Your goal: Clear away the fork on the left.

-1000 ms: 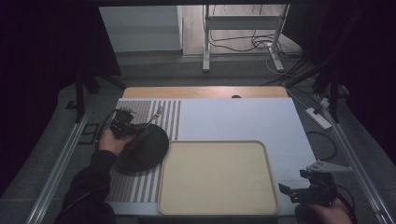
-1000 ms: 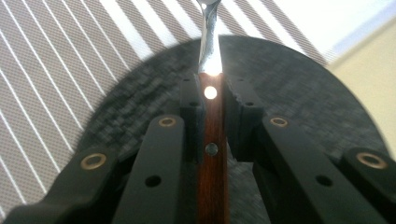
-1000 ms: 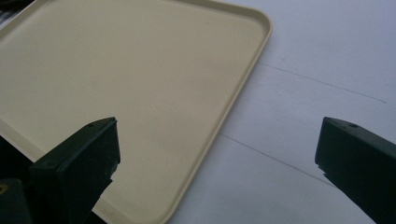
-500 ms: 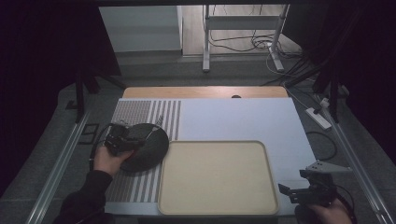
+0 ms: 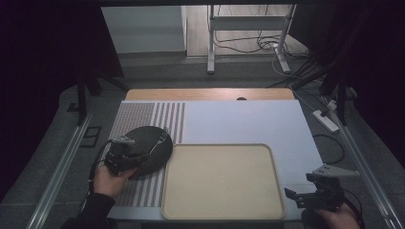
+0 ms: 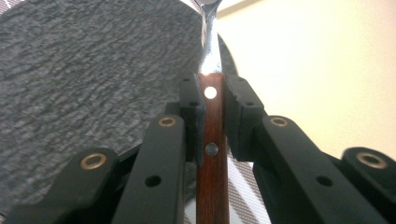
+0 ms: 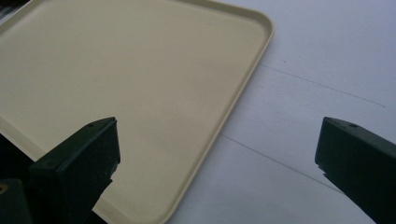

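My left gripper (image 5: pixel 125 153) is shut on the wooden handle (image 6: pixel 212 163) of a piece of cutlery with two rivets. In the left gripper view the pads (image 6: pixel 192 100) clamp the handle from both sides. Its metal neck (image 6: pixel 209 42) reaches out over the round dark slate plate (image 5: pixel 152 142), toward the beige tray (image 5: pixel 219 179). The head of the cutlery is cut off at the top of that view. At the table's near right corner my right gripper (image 5: pixel 298 196) stands open beside the tray's edge (image 7: pixel 243 88), with nothing between its jaws.
The plate lies on a striped placemat (image 5: pixel 143 114) at the left of a white table cover (image 5: pixel 248 121). Metal rails run along both sides of the table. Cables and a power strip (image 5: pixel 325 120) lie on the floor at the right.
My left hand has drawn back toward the near side of the plate, carrying the cutlery with it. The right gripper has stayed where it was.
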The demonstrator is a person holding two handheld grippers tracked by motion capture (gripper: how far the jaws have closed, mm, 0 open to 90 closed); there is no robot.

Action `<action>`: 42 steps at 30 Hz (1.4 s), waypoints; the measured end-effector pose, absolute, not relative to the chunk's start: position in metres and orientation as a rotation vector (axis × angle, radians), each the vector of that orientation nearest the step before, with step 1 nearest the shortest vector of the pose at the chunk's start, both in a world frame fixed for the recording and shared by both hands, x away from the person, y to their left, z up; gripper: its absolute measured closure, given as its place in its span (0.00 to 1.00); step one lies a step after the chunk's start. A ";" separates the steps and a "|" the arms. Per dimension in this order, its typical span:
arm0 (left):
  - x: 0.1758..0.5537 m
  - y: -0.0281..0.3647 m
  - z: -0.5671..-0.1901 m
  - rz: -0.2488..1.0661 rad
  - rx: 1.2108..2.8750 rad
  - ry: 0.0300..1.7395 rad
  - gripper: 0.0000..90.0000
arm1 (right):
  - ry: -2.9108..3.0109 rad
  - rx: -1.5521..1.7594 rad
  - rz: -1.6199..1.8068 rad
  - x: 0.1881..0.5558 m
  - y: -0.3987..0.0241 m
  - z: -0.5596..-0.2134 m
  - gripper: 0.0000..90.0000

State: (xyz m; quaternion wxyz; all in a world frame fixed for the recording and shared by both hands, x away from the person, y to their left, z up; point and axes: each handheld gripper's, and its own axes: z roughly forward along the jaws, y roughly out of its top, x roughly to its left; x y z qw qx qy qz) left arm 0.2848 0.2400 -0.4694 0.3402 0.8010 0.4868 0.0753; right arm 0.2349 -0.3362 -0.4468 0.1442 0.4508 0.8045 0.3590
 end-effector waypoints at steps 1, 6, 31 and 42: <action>0.282 0.239 -0.469 0.198 2.078 1.270 0.86 | 2.319 1.297 1.033 0.235 -0.336 -0.447 0.01; 0.271 0.230 -0.470 0.185 2.079 1.282 0.86 | 2.320 1.294 1.032 0.235 -0.336 -0.447 0.01; 0.279 0.149 -0.480 0.101 2.151 1.191 0.86 | 2.340 1.280 1.019 0.235 -0.334 -0.447 0.01; 0.284 0.116 -0.500 0.107 2.227 1.191 0.86 | 2.341 1.278 1.021 0.235 -0.334 -0.447 0.01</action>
